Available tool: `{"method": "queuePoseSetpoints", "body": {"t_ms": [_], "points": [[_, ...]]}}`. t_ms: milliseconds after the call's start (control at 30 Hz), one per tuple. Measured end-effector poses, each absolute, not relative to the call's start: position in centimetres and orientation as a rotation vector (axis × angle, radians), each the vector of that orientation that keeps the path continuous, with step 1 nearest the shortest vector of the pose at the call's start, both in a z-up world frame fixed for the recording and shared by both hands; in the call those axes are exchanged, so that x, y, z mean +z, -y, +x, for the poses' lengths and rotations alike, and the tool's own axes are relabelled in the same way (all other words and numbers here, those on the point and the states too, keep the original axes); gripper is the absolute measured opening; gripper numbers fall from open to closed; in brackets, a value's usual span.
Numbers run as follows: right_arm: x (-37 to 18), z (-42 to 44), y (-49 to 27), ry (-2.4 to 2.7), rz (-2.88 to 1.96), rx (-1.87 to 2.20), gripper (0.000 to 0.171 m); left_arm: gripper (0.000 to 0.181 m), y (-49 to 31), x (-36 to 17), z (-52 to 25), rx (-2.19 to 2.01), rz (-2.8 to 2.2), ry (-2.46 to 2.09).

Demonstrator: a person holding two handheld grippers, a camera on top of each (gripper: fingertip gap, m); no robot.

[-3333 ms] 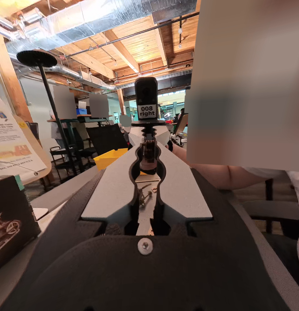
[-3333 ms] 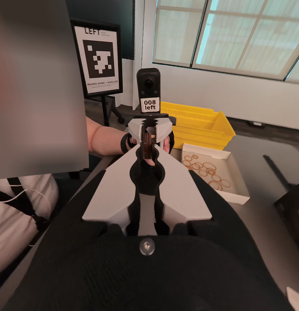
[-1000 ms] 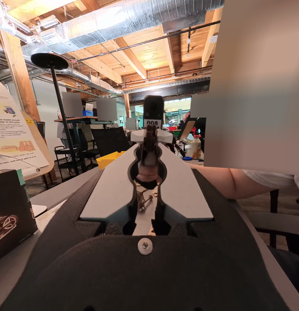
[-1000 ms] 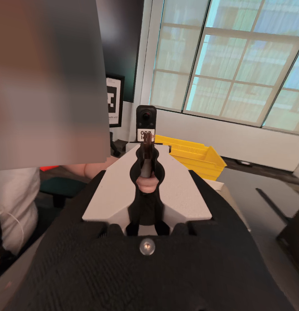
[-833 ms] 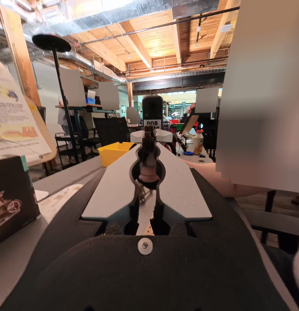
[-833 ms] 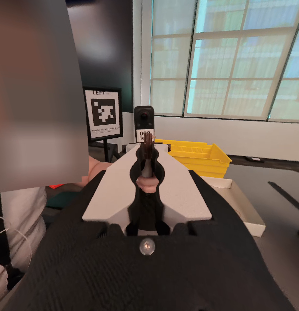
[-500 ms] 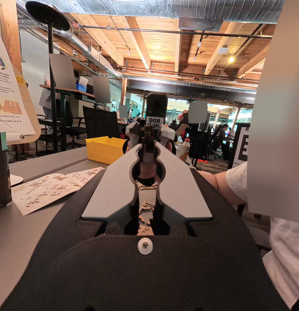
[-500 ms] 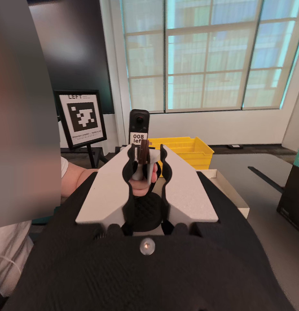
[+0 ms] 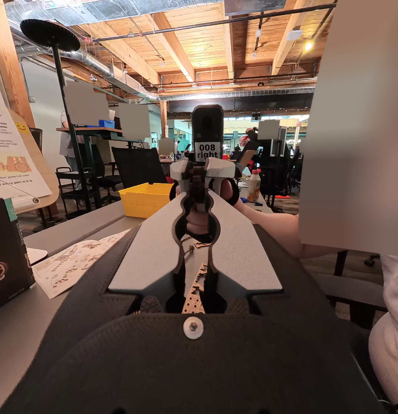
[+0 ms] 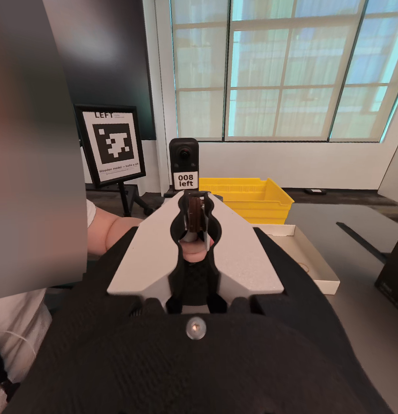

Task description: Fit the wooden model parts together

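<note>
Two grippers nose to nose over a grey table (image 9: pixel 12 324).

Left gripper (image 9: pixel 197 197) clamped on a dark, ridged wooden part (image 9: pixel 196 187), raised above the tabletop; right gripper (image 10: pixel 194 201) slightly parted around it, contact unclear. Farther off: fretted wooden sheet (image 9: pixel 197 289), yellow bin (image 10: pixel 249 199).

Yellow bin (image 9: pixel 146 198) on table (image 9: pixel 66 230), booklet (image 9: pixel 66 266) nearby
</note>
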State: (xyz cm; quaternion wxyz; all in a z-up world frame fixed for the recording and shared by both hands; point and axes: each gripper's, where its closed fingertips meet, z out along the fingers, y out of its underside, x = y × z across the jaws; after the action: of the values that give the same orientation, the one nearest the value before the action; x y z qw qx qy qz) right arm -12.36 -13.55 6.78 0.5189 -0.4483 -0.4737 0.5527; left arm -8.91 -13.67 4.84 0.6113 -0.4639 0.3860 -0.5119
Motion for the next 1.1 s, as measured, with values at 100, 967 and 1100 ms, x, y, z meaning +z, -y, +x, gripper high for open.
{"method": "queuePoseSetpoints", "body": {"t_ms": [100, 967, 1100], "points": [[6.8, -12.3, 14.4, 1.199, -1.012, 1.281, 0.011, 0.01, 14.2, 4.9, -8.8, -1.155, -1.022, -0.924], [6.3, -11.3, 18.7, 1.482, -0.654, 0.864, 0.012, 0.035, 19.0, 6.3, -8.7, -0.763, -0.647, -1.059], [6.4, -11.3, 18.8, 1.48, -0.643, 0.836, 0.012, 0.035, 19.1, 6.3, -8.7, -0.773, -0.646, -1.059]]}}
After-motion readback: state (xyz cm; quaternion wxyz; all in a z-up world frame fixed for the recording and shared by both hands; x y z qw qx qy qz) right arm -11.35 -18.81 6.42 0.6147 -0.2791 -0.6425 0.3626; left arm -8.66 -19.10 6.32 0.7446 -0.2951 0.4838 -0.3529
